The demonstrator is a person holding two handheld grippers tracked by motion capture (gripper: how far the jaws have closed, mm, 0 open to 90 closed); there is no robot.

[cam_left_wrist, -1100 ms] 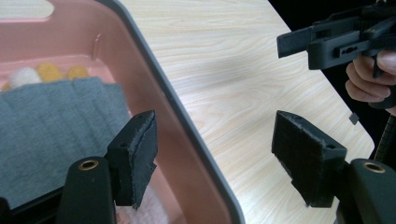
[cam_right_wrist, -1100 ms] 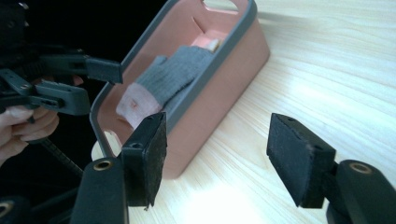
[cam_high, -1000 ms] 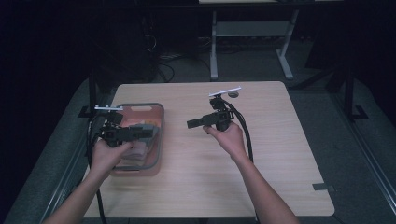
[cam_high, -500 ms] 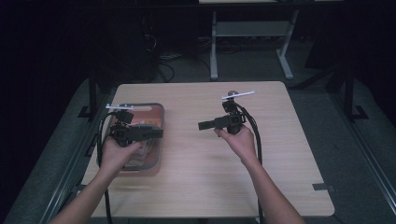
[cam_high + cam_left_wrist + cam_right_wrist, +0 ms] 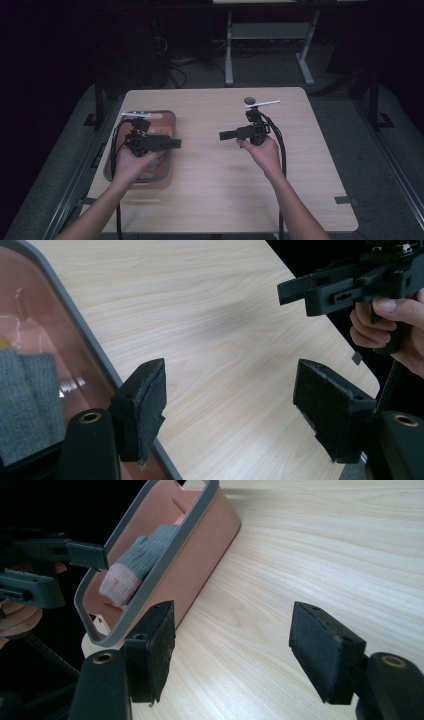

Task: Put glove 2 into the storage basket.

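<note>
My left gripper (image 5: 175, 143) hovers over the right rim of a pink bin with a grey rim (image 5: 173, 125), pointing right, open and with nothing in it. In the left gripper view, bare table shows between its open jaws (image 5: 230, 390), beside the bin's rim (image 5: 75, 325). My right gripper (image 5: 223, 135) is held above the table's middle, pointing left at the other gripper, and is open. Its own view has wood between the pads (image 5: 232, 635). A grey sock with a pink toe (image 5: 135, 565) lies in the bin (image 5: 165, 550). The left gripper (image 5: 80, 577) appears beyond it.
The light wooden table (image 5: 225, 190) has free room in front and to the right. A small dark round thing (image 5: 249, 100) sits near the far edge behind the right gripper. The right gripper (image 5: 287, 290) and its hand appear at the top right of the left gripper view.
Both hands have drifted to the right across the table. The left gripper now reaches over the bin's right rim. Both jaws stay open and hold nothing.
</note>
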